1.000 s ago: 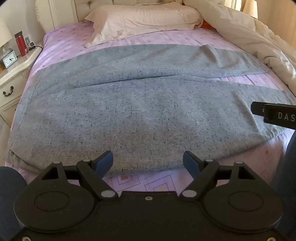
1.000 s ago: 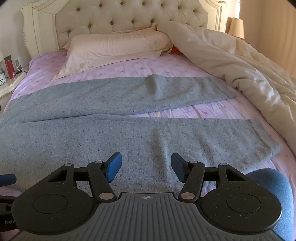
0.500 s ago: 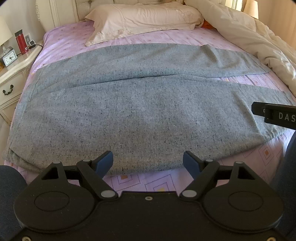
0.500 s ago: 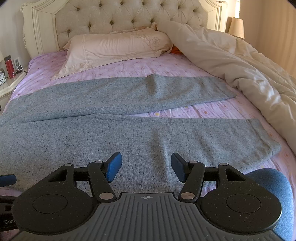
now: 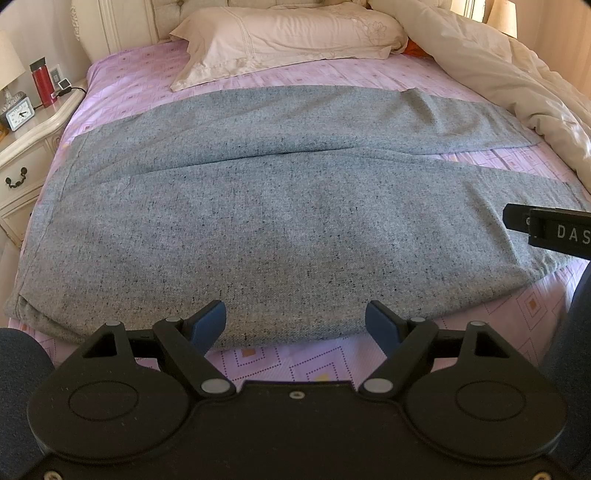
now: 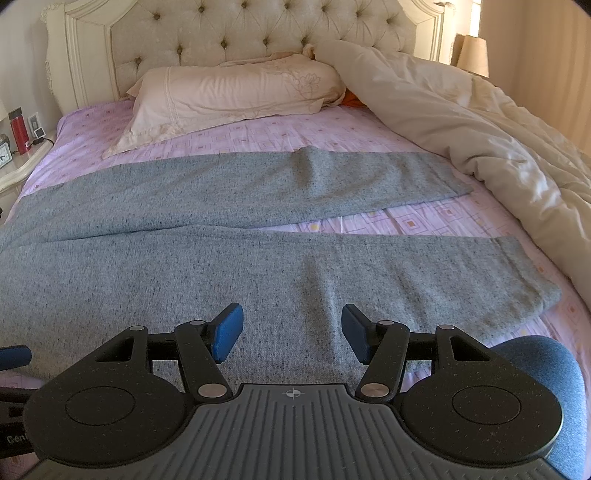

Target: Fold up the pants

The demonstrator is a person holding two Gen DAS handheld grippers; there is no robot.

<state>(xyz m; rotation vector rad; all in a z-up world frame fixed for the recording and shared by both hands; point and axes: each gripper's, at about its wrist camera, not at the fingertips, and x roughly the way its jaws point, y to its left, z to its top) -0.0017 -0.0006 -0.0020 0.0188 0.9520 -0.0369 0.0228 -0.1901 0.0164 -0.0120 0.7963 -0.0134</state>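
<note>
Grey speckled pants (image 5: 280, 221) lie flat across the bed, waist at the left, both legs running right with a gap between them; they also show in the right wrist view (image 6: 207, 266). My left gripper (image 5: 295, 321) is open and empty, above the near edge of the near leg. My right gripper (image 6: 291, 328) is open and empty, over the near leg further right. Part of the right gripper (image 5: 546, 229) shows at the right edge of the left wrist view.
The bed has a lilac patterned sheet (image 5: 295, 362). A cream pillow (image 6: 236, 96) lies at the tufted headboard (image 6: 258, 33). A bunched duvet (image 6: 480, 129) fills the right side. A nightstand (image 5: 26, 147) with a clock and red bottle stands left.
Both views have shifted only slightly; the left gripper has drawn back a little from the pants. Both grippers stay open and the pants have not moved.
</note>
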